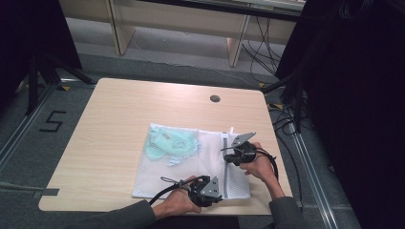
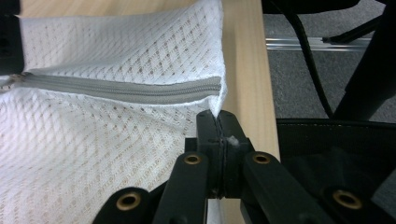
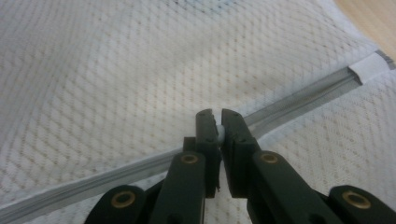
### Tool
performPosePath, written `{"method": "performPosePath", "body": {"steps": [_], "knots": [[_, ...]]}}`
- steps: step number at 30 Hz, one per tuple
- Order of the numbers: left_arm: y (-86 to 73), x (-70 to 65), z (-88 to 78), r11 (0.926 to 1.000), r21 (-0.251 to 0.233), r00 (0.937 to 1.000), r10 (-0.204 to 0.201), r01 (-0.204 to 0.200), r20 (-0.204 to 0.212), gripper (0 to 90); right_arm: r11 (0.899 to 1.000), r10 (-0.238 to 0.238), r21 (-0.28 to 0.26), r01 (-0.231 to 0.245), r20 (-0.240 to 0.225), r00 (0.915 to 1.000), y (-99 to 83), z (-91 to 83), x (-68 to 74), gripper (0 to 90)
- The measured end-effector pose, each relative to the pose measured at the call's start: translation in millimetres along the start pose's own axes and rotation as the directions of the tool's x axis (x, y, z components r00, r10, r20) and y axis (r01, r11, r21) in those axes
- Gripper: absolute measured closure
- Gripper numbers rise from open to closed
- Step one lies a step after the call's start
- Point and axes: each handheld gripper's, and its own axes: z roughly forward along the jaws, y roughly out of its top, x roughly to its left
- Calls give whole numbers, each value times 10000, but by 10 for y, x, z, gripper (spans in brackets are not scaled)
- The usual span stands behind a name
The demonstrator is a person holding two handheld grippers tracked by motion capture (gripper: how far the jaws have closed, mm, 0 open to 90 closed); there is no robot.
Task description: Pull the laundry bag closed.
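White mesh laundry bag is lying flat on the wooden table, lower centre-right of the high view, with a pale green garment showing through its upper left part. Grey zipper is running along the bag's right side.

Left gripper, bottom centre of the high view, is sitting at the bag's near edge by the zipper's lower end. In the left gripper view its jaws are pressed together, pinching the bag's corner fabric just past the zipper end.

Right gripper, right of centre, is sitting over the zipper's upper stretch. In the right gripper view its jaws are nearly closed on a small white piece, apparently the zipper pull.
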Motion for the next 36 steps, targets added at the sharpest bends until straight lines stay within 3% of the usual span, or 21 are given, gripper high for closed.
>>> {"method": "performPosePath", "body": {"steps": [3, 4, 7, 8, 16, 17, 18, 27, 30, 36], "knots": [[-2, -11, 17, 9999, 66, 9999, 87, -86, -61, 892, 10000, 67, -57, -68, -106, 9999, 0, 9, -31, 866], [0, 1, 17, 9999, 83, 9999, 131, -131, -2, 892, 10000, -17, 21, 17, 87, 10000, 10, 23, -43, 866], [-4, -4, 14, 10000, 58, 10000, -31, 31, 25, 892, 9999, -141, -27, 141, 58, 9999, 28, 37, -44, 866], [-2, -5, 11, 10000, 54, 10000, -42, 41, 40, 892, 10000, 52, 6, -52, 60, 10000, 29, 39, -36, 866], [2, -8, 15, 9999, -20, 9999, -114, 114, 26, 892, 9999, 121, 77, -122, 57, 9999, 16, 37, -116, 866], [3, -4, 10, 9999, 1, 9999, -127, 127, 37, 892, 9995, 218, -250, -216, 76, 9997, 7, 66, -115, 866], [4, -3, 8, 9999, -32, 9999, -135, 135, -6, 892, 10000, 58, -30, -58, 49, 10000, 16, 52, -133, 866], [7, -29, 17, 10000, -37, 10000, 91, -91, 22, 892, 9999, 99, -85, -96, 329, 9994, 67, 74, -208, 866], [6, -43, 20, 9999, -55, 9999, -95, 95, 89, 892, 9997, 225, -93, -221, 367, 9991, 76, 78, -216, 866], [1, -50, 28, 10000, -34, 10000, -50, 50, 55, 892, 10000, 78, -31, -77, 513, 9987, 104, 94, -230, 866]]}}
